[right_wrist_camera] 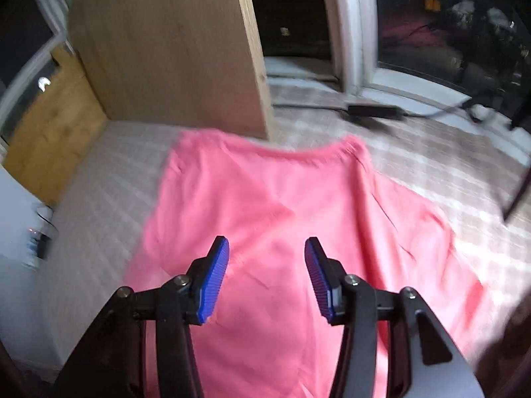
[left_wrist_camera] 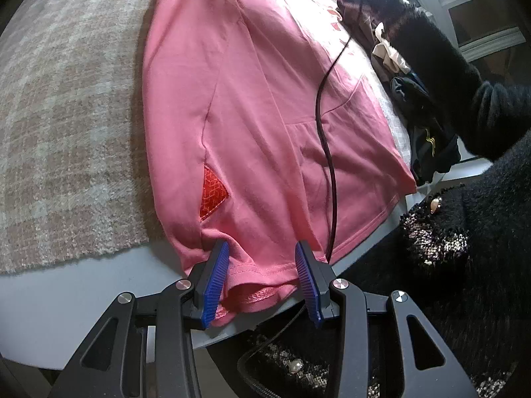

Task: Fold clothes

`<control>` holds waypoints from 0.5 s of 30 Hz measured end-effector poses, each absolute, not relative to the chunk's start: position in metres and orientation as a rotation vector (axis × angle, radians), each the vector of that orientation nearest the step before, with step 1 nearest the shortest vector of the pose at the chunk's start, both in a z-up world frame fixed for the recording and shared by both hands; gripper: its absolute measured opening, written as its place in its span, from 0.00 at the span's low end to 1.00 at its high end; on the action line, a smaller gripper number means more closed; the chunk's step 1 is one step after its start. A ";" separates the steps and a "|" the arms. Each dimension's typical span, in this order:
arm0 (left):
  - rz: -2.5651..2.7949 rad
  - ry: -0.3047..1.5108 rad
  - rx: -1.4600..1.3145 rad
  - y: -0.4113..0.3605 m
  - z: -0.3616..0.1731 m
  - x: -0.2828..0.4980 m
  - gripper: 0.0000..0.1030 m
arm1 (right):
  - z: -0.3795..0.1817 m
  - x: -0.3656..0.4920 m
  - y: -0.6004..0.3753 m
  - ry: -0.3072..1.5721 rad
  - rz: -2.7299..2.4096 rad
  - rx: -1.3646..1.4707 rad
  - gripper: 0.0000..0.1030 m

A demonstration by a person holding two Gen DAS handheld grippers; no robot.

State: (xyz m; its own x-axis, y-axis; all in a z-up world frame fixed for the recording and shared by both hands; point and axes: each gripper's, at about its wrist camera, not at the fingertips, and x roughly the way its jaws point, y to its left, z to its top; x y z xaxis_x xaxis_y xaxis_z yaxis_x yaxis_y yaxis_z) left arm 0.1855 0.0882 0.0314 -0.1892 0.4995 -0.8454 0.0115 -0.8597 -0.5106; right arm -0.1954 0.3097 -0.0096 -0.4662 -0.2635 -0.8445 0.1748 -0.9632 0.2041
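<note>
A pink shirt (left_wrist_camera: 259, 106) lies spread flat on a checked beige cloth, with a red patch (left_wrist_camera: 212, 195) near its hem. My left gripper (left_wrist_camera: 262, 258) is open, its blue pads on either side of the bunched hem at the table's near edge. The right wrist view is blurred: the same pink shirt (right_wrist_camera: 265, 215) lies below my right gripper (right_wrist_camera: 267, 252), which is open and empty, held above the fabric.
A black cable (left_wrist_camera: 327, 152) runs across the shirt. Dark clothes (left_wrist_camera: 428, 142) are piled at the right, and my black fuzzy sleeve (left_wrist_camera: 431, 53) reaches over them. A wooden panel (right_wrist_camera: 172, 46) stands behind the shirt, with a black adapter (right_wrist_camera: 373, 111) and a window beyond.
</note>
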 end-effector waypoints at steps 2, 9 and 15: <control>2.114 -0.591 -1.756 0.089 0.032 0.185 0.39 | -0.014 -0.188 0.312 -0.167 -2.483 1.476 0.45; 2.101 -0.593 -1.753 0.089 0.032 0.184 0.39 | -0.032 -0.163 0.264 -0.152 -2.219 1.561 0.45; 2.102 -0.598 -1.744 0.088 0.031 0.186 0.39 | 0.015 -0.181 0.239 -0.071 -2.365 1.361 0.39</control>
State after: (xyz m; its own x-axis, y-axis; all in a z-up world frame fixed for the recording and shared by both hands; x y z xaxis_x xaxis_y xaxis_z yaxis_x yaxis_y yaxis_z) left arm 0.1856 0.0877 0.0311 -0.1860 0.5135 -0.8377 0.0039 -0.8522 -0.5233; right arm -0.1812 0.2391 0.0154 -0.4400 -0.3719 -0.8174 0.3220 -0.9150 0.2430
